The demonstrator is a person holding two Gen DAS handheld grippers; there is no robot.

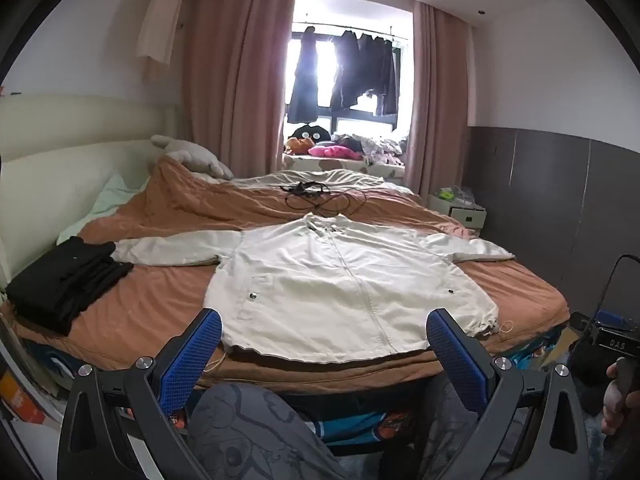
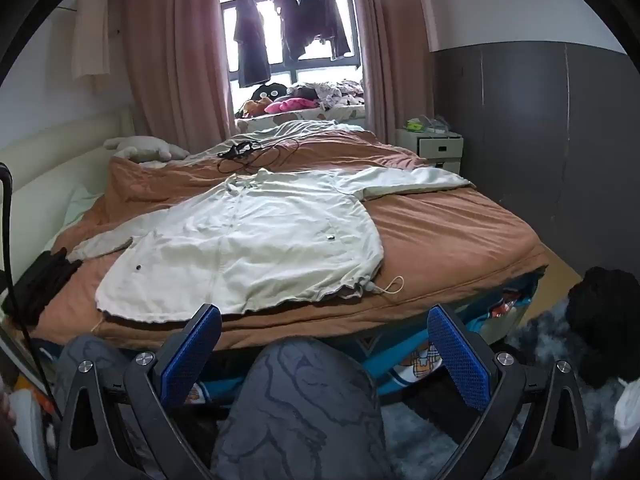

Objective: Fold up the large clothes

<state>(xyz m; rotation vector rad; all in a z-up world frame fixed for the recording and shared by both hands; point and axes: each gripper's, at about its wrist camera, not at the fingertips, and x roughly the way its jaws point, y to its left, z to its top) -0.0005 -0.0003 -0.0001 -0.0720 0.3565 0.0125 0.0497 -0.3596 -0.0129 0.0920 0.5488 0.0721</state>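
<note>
A cream zip jacket (image 1: pixel 340 280) lies flat and face up on the orange bedspread (image 1: pixel 160 300), sleeves spread to both sides, hem toward me. In the right wrist view the same jacket (image 2: pixel 248 240) lies left of centre, its drawstring (image 2: pixel 390 286) trailing from the hem. My left gripper (image 1: pixel 324 332) is open, held back from the bed's near edge with nothing between its blue pads (image 1: pixel 192 356). My right gripper (image 2: pixel 324 332) is open too, short of the bed edge, above a person's patterned grey trouser knees (image 2: pixel 308 400).
A stack of folded black clothes (image 1: pixel 64 284) sits at the bed's left edge. Black cables (image 1: pixel 320 196) lie beyond the jacket's collar. A white nightstand (image 2: pixel 440 148) stands at the right. A hand (image 1: pixel 620 404) holds the other gripper's handle at the right edge.
</note>
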